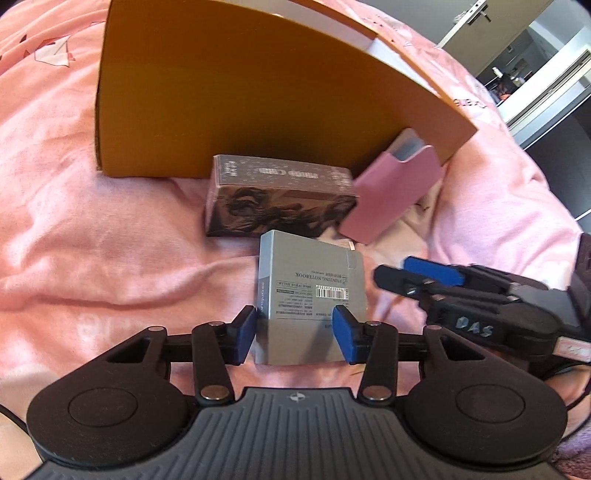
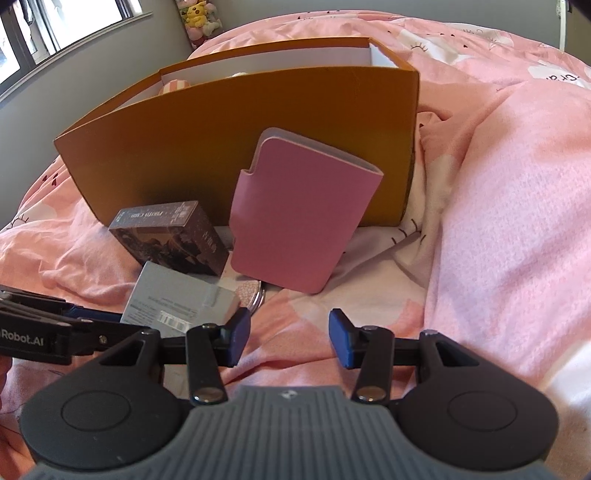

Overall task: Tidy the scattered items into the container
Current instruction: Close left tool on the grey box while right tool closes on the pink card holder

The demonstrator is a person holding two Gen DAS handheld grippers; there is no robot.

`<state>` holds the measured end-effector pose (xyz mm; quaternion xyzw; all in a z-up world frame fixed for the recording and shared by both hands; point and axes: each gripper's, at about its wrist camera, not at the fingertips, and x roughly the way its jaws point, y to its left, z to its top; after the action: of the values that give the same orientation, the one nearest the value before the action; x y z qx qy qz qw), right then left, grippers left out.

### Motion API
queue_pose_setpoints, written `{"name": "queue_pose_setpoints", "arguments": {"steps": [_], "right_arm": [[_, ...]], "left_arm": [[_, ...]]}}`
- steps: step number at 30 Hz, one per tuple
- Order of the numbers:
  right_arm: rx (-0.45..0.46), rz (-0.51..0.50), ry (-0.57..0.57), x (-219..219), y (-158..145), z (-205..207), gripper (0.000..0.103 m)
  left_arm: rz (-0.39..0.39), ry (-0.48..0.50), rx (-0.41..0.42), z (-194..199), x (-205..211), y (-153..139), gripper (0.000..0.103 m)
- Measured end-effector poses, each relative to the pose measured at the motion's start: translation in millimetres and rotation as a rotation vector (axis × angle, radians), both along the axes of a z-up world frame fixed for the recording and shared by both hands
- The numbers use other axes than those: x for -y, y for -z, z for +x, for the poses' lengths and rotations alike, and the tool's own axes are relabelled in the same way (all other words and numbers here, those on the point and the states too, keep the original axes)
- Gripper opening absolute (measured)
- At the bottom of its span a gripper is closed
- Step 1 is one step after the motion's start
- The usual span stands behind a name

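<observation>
An open orange box (image 1: 221, 92) (image 2: 221, 147) stands on the pink bedding. In front of it lie a dark photo-card box (image 1: 280, 199) (image 2: 170, 236) and a grey notebook box (image 1: 306, 280) (image 2: 177, 299). A pink card holder (image 1: 391, 192) (image 2: 295, 221) leans against the orange wall. My left gripper (image 1: 295, 334) (image 2: 74, 321) hovers over the grey box's near end. Its left pad is at the box's left edge and its right pad is over the box's face, with no squeeze visible. My right gripper (image 2: 289, 338) (image 1: 395, 271) stands open over bare bedding, short of the pink holder.
A small round patterned case (image 2: 255, 295) peeks out beside the grey box. A pink striped item (image 2: 175, 86) sits inside the orange box. Plush toys (image 2: 199, 18) sit by the wall near a window (image 2: 55, 29). Rumpled bedding (image 2: 517, 221) rises on the right.
</observation>
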<state>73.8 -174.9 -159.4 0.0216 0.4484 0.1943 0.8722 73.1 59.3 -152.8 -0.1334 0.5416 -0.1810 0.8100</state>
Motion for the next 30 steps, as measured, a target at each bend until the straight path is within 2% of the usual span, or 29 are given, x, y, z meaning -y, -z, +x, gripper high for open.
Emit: {"name": "queue_pose_setpoints", "arguments": {"steps": [2, 4, 5, 9, 17, 21, 25, 30], "right_arm": [[-0.007, -0.003, -0.025, -3.6, 1.3, -1.2, 0.046], [-0.019, -0.013, -0.051, -7.7, 3.5, -2.1, 0.037], [-0.026, -0.023, -0.063, -10.0, 5.0, -2.7, 0.036], [-0.047, -0.063, -0.089, -17.6, 10.8, -1.3, 0.036], [-0.05, -0.077, -0.12, -24.3, 13.8, 0.3, 0.037], [-0.061, -0.07, -0.111, -20.1, 14.2, 1.7, 0.037], [-0.072, -0.061, -0.102, -15.5, 14.4, 2.8, 0.036], [-0.079, -0.051, -0.081, -13.2, 15.9, 4.3, 0.031]], "left_arm": [[-0.01, -0.004, -0.006, 0.2, 0.1, 0.2, 0.052], [-0.026, -0.016, -0.031, 1.7, -0.6, 4.5, 0.053], [-0.033, -0.022, -0.047, 2.5, -1.7, 7.2, 0.053], [-0.031, -0.05, -0.105, 7.2, -4.0, 18.3, 0.057], [-0.046, -0.045, -0.116, 13.8, -1.4, 24.9, 0.066], [-0.024, -0.036, -0.09, 6.6, -0.3, 15.1, 0.055], [-0.068, -0.036, -0.049, -1.7, -6.3, -1.9, 0.047], [-0.121, -0.011, -0.006, -3.0, -6.5, -15.5, 0.043]]}}
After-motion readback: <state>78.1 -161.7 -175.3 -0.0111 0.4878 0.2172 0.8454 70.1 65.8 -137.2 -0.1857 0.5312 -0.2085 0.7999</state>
